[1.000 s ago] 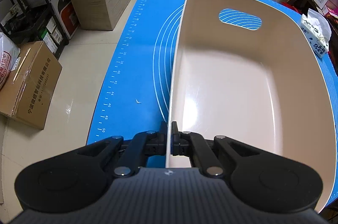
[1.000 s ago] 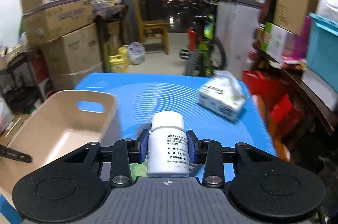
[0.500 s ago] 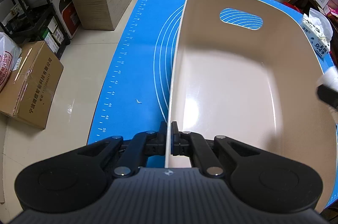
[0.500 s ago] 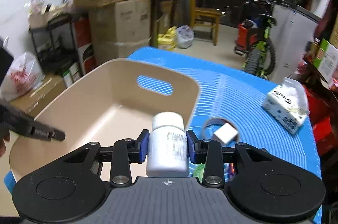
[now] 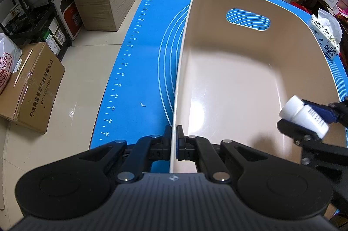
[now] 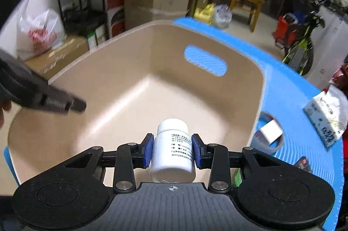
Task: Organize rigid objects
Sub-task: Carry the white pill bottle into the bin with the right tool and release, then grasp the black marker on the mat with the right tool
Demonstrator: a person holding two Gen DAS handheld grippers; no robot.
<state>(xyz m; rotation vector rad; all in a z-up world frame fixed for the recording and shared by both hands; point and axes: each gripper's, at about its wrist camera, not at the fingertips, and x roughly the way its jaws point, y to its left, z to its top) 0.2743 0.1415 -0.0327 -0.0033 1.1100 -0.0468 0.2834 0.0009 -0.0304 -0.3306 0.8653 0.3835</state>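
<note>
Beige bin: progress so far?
Done: nothing visible inside the beige bin yet. In hand: left tongs clamp its near rim; right tongs hold the white pill bottle over the bin, unreleased. Left: drop it, then the small white block and other bits on the blue mat.

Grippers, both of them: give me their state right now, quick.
Left gripper: shut on the beige bin, pinching its near rim.
Right gripper: shut on the white pill bottle, held above the bin.
</note>
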